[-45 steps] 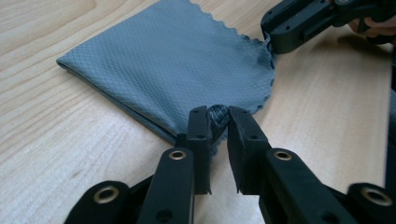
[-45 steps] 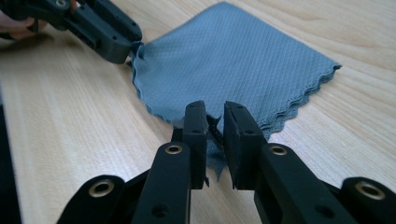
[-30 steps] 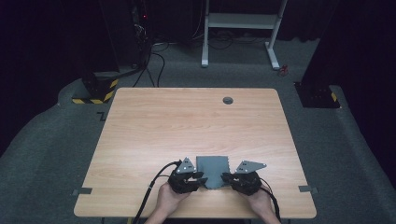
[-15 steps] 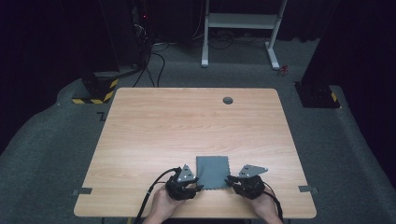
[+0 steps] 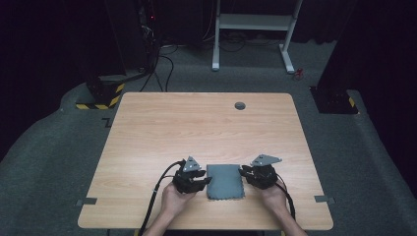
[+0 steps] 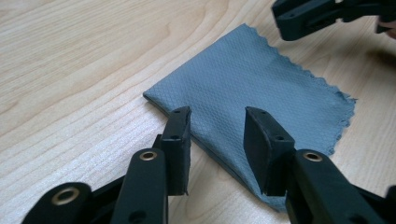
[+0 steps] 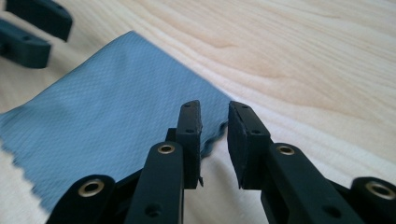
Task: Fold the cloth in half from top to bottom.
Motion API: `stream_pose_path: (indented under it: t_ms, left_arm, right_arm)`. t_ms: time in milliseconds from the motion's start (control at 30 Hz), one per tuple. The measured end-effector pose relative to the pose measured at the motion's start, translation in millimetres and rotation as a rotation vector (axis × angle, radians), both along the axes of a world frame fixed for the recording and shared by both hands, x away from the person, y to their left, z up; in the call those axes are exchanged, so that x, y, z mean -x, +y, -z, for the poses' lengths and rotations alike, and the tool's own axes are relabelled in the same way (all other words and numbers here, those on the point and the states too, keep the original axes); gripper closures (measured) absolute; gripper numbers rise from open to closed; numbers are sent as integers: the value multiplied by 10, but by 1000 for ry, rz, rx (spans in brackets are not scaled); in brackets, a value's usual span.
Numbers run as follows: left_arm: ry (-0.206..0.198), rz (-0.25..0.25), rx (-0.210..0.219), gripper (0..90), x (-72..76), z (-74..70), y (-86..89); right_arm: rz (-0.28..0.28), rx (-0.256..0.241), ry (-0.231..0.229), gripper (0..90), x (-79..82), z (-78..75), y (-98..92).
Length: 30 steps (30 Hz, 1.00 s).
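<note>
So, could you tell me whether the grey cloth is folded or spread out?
Folded: the cloth shows doubled layers along its near edge in the left gripper view.

Black left gripper and right gripper: brass rivets, grey triangular plates, black cables.

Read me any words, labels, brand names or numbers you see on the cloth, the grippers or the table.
No readable text anywhere.
Grey cloth: plain woven texture, no label or print.
Left gripper and right gripper: black fingers with brass rivets, no markings.
Wooden table: bare grain, only a round dark grommet.
Yellow-and-black hazard stripes on the floor stand carry no lettering.
</note>
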<state>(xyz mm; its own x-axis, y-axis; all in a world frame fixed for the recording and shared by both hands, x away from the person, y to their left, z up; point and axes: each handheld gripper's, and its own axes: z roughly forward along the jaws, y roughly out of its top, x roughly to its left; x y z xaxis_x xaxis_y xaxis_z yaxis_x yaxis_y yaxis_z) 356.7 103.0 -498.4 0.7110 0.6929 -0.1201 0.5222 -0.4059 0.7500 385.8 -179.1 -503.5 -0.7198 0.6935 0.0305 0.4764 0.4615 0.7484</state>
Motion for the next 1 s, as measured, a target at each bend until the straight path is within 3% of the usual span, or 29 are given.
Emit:
stream_pose_path:
  t_ms: [100, 267, 400, 533, 733, 1000]
  left_arm:
    - [8, -24, -27, 595, -85, 8, -4]
    - [25, -63, -34, 592, -256, 14, -48]
    - [38, -68, -39, 606, -351, 31, -95]
    - [47, -74, -75, 629, -426, 61, -133]
    - [44, -59, -130, 682, -487, 106, -188]
    - [50, -31, -143, 828, -542, 105, -194]
  right_arm:
    - [6, 7, 6, 733, -72, 7, 26]
    - [23, 9, 37, 708, -179, 85, 47]
    - [23, -2, 50, 704, -202, 102, 52]
    - [14, 3, 52, 710, -226, 77, 91]
    - [-6, 38, 59, 762, -295, 107, 135]
    - [-35, 57, 69, 897, -341, 100, 137]
